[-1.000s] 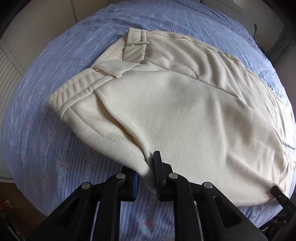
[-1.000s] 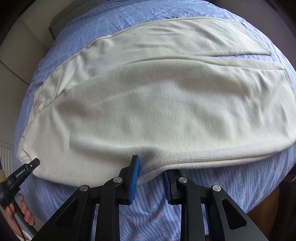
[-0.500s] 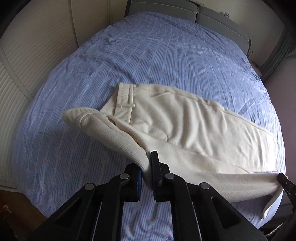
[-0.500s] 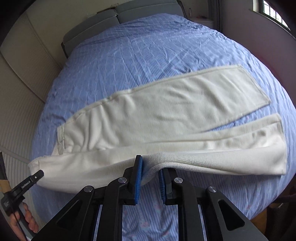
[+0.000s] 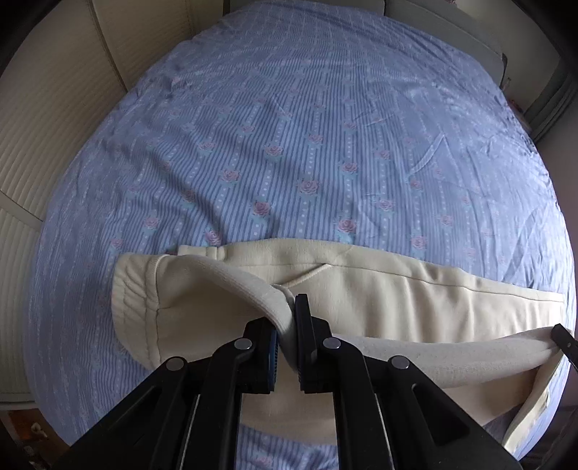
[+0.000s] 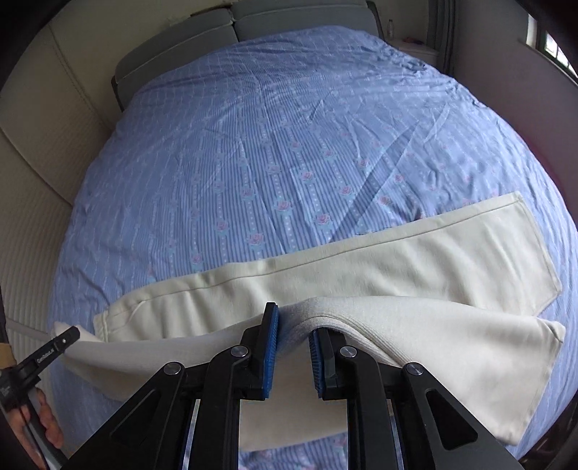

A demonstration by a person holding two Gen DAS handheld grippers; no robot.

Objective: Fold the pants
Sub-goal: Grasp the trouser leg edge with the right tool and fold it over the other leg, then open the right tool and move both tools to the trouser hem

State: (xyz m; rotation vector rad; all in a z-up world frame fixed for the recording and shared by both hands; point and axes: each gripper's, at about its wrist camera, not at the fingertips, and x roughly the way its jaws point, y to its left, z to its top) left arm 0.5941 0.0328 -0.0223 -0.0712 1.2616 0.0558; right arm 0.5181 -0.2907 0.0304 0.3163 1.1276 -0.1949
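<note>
Cream pants lie across the near part of a blue floral bed sheet. The waistband is at the left in the left wrist view. My left gripper is shut on the raised near edge by the waist. In the right wrist view the pants stretch to the right, with both leg ends there. My right gripper is shut on the lifted edge of the near leg. That edge hangs taut between the two grippers, above the far leg, which lies flat. The left gripper shows at the left edge, held by a hand.
The sheet is bare beyond the pants up to a grey headboard. A beige padded wall runs along the left side of the bed. The right gripper's tip shows at the right edge of the left wrist view.
Both grippers rose and pulled back with the near edge of the pants. The pants slid toward the near bed edge, and much more bare sheet now shows beyond them.
</note>
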